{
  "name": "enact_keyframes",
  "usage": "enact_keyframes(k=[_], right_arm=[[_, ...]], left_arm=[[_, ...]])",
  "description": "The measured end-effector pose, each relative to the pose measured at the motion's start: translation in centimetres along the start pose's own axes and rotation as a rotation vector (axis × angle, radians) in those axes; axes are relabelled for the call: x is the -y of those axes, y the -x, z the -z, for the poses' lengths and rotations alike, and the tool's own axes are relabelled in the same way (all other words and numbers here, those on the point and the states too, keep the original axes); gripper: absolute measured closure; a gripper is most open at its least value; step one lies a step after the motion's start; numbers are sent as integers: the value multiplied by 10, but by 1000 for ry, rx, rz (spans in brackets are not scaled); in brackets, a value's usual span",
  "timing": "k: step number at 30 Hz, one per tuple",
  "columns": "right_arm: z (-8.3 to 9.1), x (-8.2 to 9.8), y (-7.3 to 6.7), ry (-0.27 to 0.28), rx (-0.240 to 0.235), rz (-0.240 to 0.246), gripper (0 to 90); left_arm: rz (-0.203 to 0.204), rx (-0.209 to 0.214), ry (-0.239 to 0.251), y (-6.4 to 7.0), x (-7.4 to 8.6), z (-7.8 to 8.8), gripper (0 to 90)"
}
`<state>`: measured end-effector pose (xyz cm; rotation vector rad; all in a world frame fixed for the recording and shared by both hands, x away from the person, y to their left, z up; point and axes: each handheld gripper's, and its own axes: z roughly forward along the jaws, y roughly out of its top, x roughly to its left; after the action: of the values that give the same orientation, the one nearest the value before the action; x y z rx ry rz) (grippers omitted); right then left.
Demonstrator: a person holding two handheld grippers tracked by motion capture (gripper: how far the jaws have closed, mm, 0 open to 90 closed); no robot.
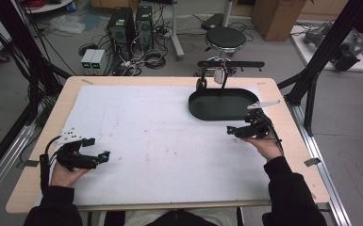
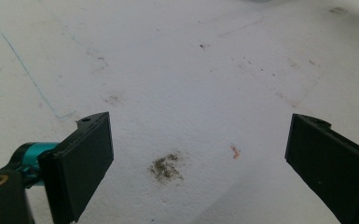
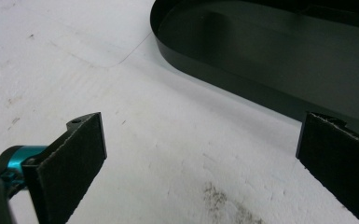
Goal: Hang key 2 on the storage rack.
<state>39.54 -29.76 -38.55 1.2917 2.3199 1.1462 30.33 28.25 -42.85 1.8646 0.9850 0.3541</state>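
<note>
Right gripper view: right gripper has jaws spread wide, nothing between them, white sheet beneath. Black tray lies just ahead, its near wall close to the far jaw; a grey smudge marks the sheet between the jaws. Left gripper view: left gripper also spread wide and empty over the sheet, with a dark smudge and a small red fleck between its jaws. High view: left gripper at the table's near left, well apart from the tray; right gripper just short of the tray's near rim. Tray empty.
</note>
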Motion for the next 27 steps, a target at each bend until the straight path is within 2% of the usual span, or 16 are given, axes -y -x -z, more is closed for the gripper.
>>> enact_keyframes(k=[6,12,19,24,27], right_arm=[[7,12,-5,10,0,10,9],[11,27,-3,13,-15,25,9],[14,50,-2,-16,-31,30,9],[15,65,-2,-25,-56,1,9],[16,71,-3,-34,-45,9,8]], left_arm=[[3,2,-3,0,0,0,81],[4,5,-13,0,1,-1,81],[4,6,-20,1,1,-2,81],[2,8,-22,1,1,-2,81],[-1,7,-26,1,1,-2,81]])
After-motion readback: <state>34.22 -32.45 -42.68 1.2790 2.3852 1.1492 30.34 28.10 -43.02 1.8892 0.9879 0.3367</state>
